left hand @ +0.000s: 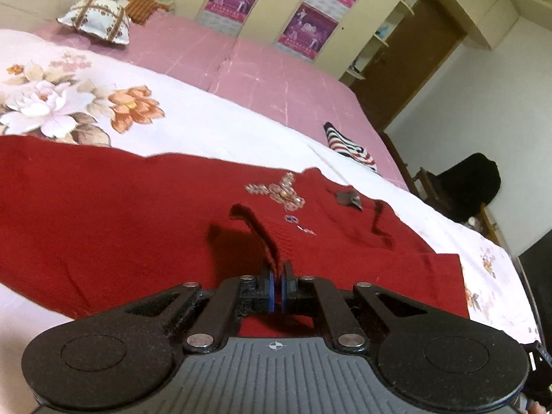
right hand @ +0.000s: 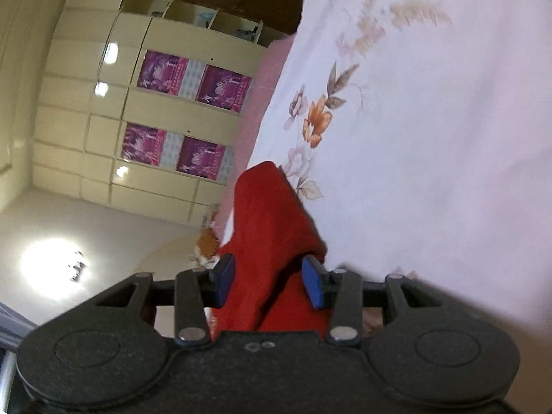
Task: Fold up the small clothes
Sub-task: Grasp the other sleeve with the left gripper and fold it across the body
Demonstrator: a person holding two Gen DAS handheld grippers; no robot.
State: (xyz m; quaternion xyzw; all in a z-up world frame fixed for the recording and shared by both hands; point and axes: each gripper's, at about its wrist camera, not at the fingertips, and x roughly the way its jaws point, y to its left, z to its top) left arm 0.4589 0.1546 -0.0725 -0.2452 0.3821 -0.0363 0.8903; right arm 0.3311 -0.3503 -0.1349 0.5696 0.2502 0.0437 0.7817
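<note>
Near field, left wrist view: my left gripper [left hand: 278,284] is clamped shut on a raised fold of the red sweater [left hand: 120,214]. The pinched ridge of knit runs out of the pads toward 11 o'clock, then drops back onto the cloth. I judge this a firm pinch on one layer or a doubled edge; which, I cannot tell.

Beyond the pinch the sweater lies spread on the floral sheet [left hand: 207,127], long axis roughly 9 to 3 o'clock across this view. The beaded decoration [left hand: 276,193] sits at 12 o'clock from my left jaws, a small dark tag [left hand: 348,200] at about 1 o'clock, near the far edge. A striped garment [left hand: 348,145] lies farther out at 1 o'clock, apart from the sweater. Pillows [left hand: 96,19] are far off at 10 o'clock.

Right wrist view: my right gripper [right hand: 269,281] stands partly apart with a bunched stretch of the red sweater [right hand: 272,214] passing between the blue pads [right hand: 315,286]. The cloth fills most of the gap, touching the pad at 3 o'clock; whether both pads press on it I cannot tell, the picture being smeared. The cloth runs up toward 12 o'clock, over the sheet at 1 to 3 o'clock, wardrobe [right hand: 103,110] far off at 10.

Judgement: the left hand alone has a sure hold. The coming fold turns on carrying cloth across the long axis.
</note>
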